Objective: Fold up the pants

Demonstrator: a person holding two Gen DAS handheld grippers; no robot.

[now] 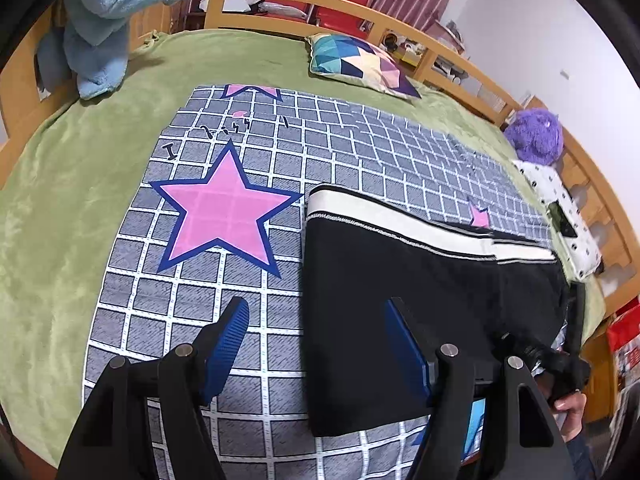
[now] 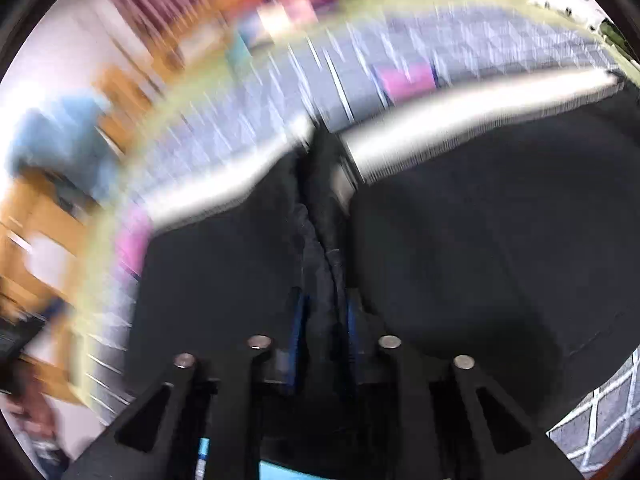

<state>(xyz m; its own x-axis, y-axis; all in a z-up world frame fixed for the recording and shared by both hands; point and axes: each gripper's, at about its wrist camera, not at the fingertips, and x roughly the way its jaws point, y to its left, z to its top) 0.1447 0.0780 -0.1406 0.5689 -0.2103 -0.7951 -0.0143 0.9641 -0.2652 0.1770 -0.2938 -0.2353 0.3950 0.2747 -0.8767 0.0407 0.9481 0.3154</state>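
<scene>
Black pants (image 1: 420, 320) with a white stripe (image 1: 380, 220) lie on a grey checked sheet with pink stars (image 1: 224, 216). My left gripper (image 1: 316, 320) is open and empty, hovering over the pants' left edge; one finger is over the sheet, the other over the black cloth. My right gripper (image 2: 322, 312) is shut on a bunched fold of the black pants (image 2: 460, 248); the white stripe (image 2: 460, 104) runs above it. The right wrist view is blurred by motion. The right gripper also shows in the left wrist view (image 1: 560, 360), at the pants' right edge.
The sheet lies on a green blanket (image 1: 60, 208) on a wooden-framed bed (image 1: 472, 76). A blue towel (image 1: 108, 20) hangs at the back left, a patterned pillow (image 1: 364, 64) sits at the back, a purple plush toy (image 1: 536, 136) at the right.
</scene>
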